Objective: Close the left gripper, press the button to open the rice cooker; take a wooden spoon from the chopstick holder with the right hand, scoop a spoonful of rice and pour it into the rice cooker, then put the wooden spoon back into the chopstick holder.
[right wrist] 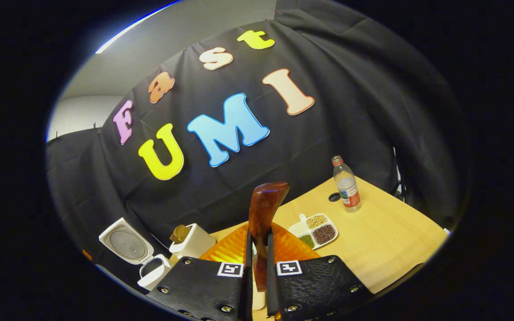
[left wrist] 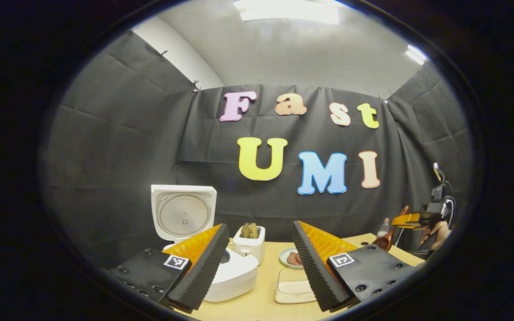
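Right gripper view looks along the right gripper (right wrist: 257, 267), whose two fingers are pressed together on the handle of the wooden spoon (right wrist: 263, 214); the spoon stands up between them, its broad end rising above the fingertips. Beyond it on the wooden table (right wrist: 386, 240) lie a divided dish (right wrist: 314, 229) of grains and beans, a plastic bottle (right wrist: 346, 183) standing upright near the far edge, and to the left the white chopstick holder (right wrist: 192, 240) beside the rice cooker (right wrist: 143, 258), whose lid is swung up. Left gripper view shows the left gripper (left wrist: 259, 263) with its jaws wide apart and nothing between them, hanging above the table just in front of the open cooker. Between its fingers sits a shallow white tray (left wrist: 293, 287), possibly holding rice, though the view is too coarse to be sure.
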The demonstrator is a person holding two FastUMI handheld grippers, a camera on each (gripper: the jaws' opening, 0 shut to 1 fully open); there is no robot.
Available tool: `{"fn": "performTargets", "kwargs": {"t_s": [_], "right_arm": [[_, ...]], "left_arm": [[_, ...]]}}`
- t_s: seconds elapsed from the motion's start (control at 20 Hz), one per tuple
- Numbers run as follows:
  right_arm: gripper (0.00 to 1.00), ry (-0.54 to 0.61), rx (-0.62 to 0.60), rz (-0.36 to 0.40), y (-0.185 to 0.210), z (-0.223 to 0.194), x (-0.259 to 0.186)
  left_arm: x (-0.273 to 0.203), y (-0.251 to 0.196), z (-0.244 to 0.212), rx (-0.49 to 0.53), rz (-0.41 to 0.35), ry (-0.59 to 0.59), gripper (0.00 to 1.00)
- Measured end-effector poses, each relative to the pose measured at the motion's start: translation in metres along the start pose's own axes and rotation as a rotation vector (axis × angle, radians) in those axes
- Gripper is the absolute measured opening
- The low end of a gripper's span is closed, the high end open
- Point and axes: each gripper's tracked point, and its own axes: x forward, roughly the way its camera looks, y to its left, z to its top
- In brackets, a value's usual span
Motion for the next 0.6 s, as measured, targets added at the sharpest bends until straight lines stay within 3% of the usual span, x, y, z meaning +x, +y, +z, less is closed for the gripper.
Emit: {"fn": "performTargets", "kwargs": {"t_s": [0.6], "right_arm": [[0.13,0.119,-0.148,-0.097,-0.057,-0.067,0.025]], "left_arm": [[-0.018,-0.009,0.003,0.076,0.051,0.017,0.98]]}}
